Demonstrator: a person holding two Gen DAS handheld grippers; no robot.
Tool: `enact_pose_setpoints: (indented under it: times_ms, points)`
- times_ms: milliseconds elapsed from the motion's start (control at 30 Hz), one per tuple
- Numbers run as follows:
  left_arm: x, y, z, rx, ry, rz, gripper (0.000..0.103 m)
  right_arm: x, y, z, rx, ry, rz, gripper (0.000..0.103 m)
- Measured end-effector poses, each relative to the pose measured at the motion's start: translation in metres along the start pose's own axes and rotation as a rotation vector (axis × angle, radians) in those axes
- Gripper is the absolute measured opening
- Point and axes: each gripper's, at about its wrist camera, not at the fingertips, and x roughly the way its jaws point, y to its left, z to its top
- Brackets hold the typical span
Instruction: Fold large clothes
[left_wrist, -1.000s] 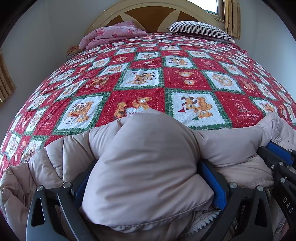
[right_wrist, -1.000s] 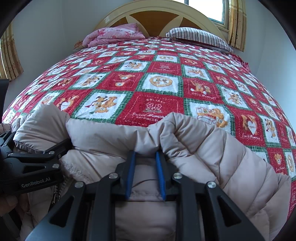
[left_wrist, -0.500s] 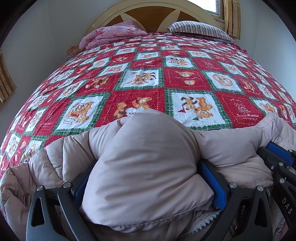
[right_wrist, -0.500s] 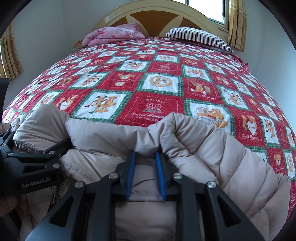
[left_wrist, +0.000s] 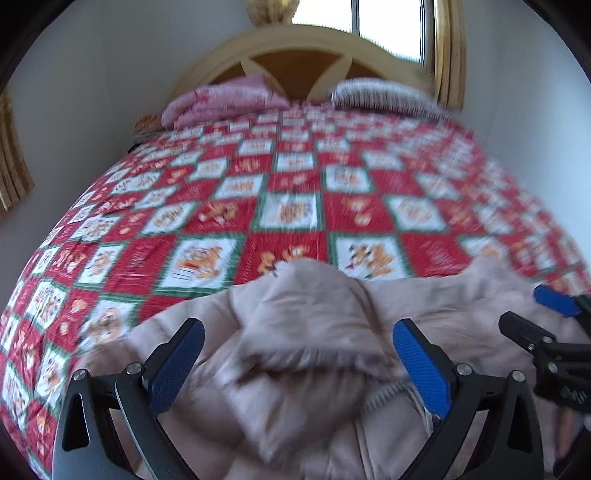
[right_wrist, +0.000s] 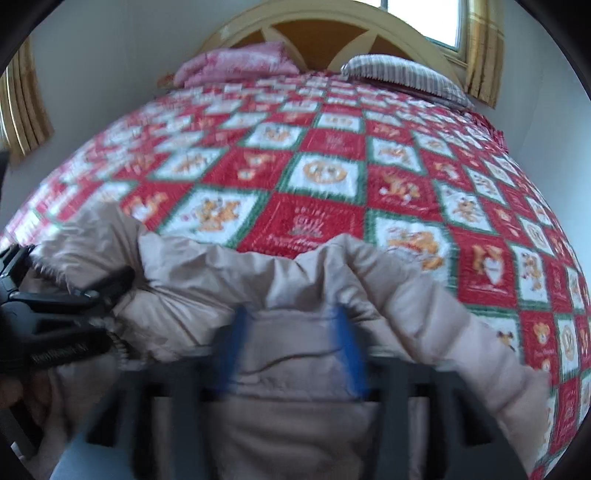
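Folding looks near done: pale beige quilted puffer jacket (left_wrist: 295, 354) lies bundled at six o'clock on the red patchwork bed (left_wrist: 295, 192), left gripper (left_wrist: 295, 350) jaws open, right gripper (right_wrist: 295, 343) jaws opening around a fold.

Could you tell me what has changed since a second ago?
The left gripper let go of the beige puffer jacket and lifted off. The right gripper is opening, the jacket between its fingers. The jacket stays on the patchwork quilt.
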Motion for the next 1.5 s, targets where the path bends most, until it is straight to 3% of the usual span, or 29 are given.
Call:
enact_pose_setpoints:
  times_ms: [33,133,267,500,700,900,1167,1233,1300,1333,1367,1400,1433,1500]
  points:
    - [-0.018,0.005,-0.003,-0.005,-0.007,-0.01,0.102,-0.013,-0.004,-0.002,0.012,-0.029,0.004,0.082]
    - [-0.071,0.016,-0.026,0.002,-0.023,-0.048,0.102,-0.042,-0.015,-0.011,0.01,-0.054,0.005,0.082]
    - [-0.148,0.033,-0.087,0.028,-0.034,-0.091,0.102,-0.096,-0.035,-0.045,0.03,-0.034,0.017,0.083]
    - [-0.229,0.075,-0.2,0.009,-0.018,-0.078,0.102,-0.198,-0.062,-0.147,0.084,0.011,0.036,0.091]
    - [-0.246,0.11,-0.274,-0.081,0.046,-0.066,0.102,-0.257,-0.086,-0.246,0.193,0.055,0.016,0.091]
    - [-0.245,0.123,-0.324,-0.193,0.109,-0.147,0.102,-0.291,-0.096,-0.317,0.335,0.068,0.005,0.091]
    - [-0.249,0.106,-0.339,-0.164,0.053,-0.188,0.102,-0.278,-0.072,-0.356,0.426,0.077,0.091,0.092]
    - [-0.25,0.104,-0.341,-0.155,0.038,-0.207,0.102,-0.278,-0.06,-0.357,0.414,0.047,0.073,0.089]
    - [-0.253,0.102,-0.343,-0.148,0.027,-0.227,0.093,-0.278,-0.053,-0.36,0.431,0.034,0.099,0.084]
    - [-0.255,0.099,-0.343,-0.137,0.025,-0.229,0.072,-0.277,-0.051,-0.361,0.431,0.029,0.086,0.079]
    - [-0.258,0.096,-0.343,-0.124,0.024,-0.239,0.051,-0.277,-0.049,-0.362,0.421,0.03,0.075,0.067]
    - [-0.262,0.094,-0.342,-0.107,0.024,-0.263,0.042,-0.277,-0.048,-0.362,0.412,0.032,0.073,0.058]
    - [-0.266,0.095,-0.341,-0.096,0.018,-0.273,0.028,-0.279,-0.048,-0.363,0.417,0.029,0.093,0.032]
    - [-0.276,0.097,-0.338,-0.083,0.003,-0.283,0.022,-0.283,-0.054,-0.365,0.47,0.027,0.216,0.022]
